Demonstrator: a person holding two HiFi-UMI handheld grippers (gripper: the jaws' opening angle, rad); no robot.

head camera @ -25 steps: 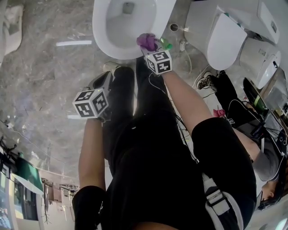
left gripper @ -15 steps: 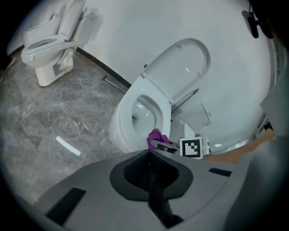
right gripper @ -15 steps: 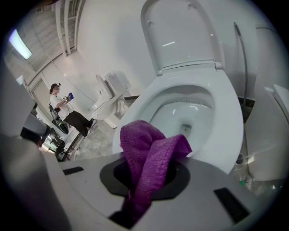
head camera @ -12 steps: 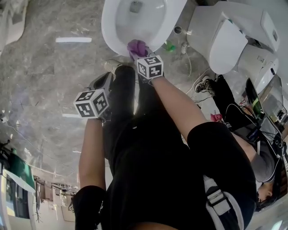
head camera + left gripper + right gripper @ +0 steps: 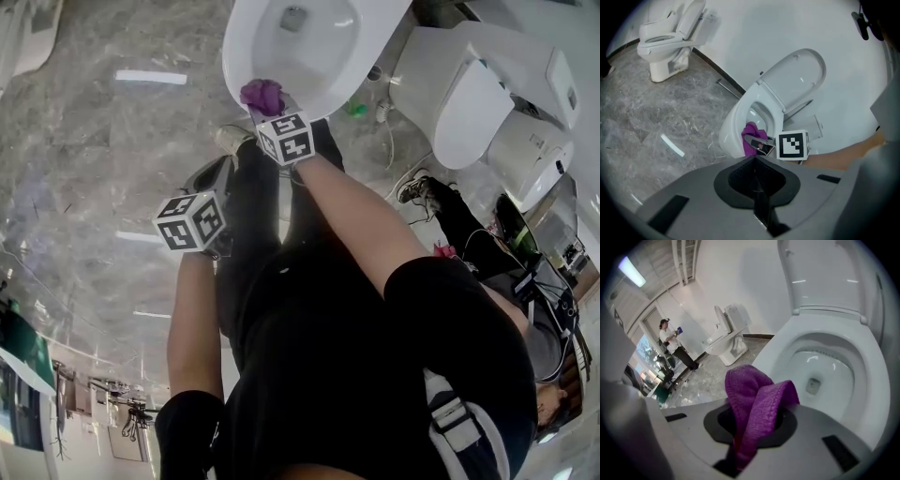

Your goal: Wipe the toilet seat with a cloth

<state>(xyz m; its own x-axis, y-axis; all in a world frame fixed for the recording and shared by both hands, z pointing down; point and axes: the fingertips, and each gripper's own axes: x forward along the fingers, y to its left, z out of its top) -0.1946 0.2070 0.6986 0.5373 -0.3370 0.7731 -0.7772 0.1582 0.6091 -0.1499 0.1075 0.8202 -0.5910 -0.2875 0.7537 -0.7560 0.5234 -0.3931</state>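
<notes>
Head view shows the right claw (image 5: 266,107) clamped on a bunched purple cloth (image 5: 262,95) that sits on the front edge of the toilet seat (image 5: 236,52). The cloth's folds bulge past the tips, likely so that fabric rather than plastic meets the seat. The lid (image 5: 799,77) stands raised, leaving the ring open to wipe. The left claw (image 5: 757,190) hangs over the marble floor (image 5: 112,141), jaws together on nothing, apart from the bowl. The person's black-clad legs (image 5: 281,244) crowd the bowl's front. A green item (image 5: 356,110) lies beside the base, and a second toilet (image 5: 469,84) stands near on the right.
</notes>
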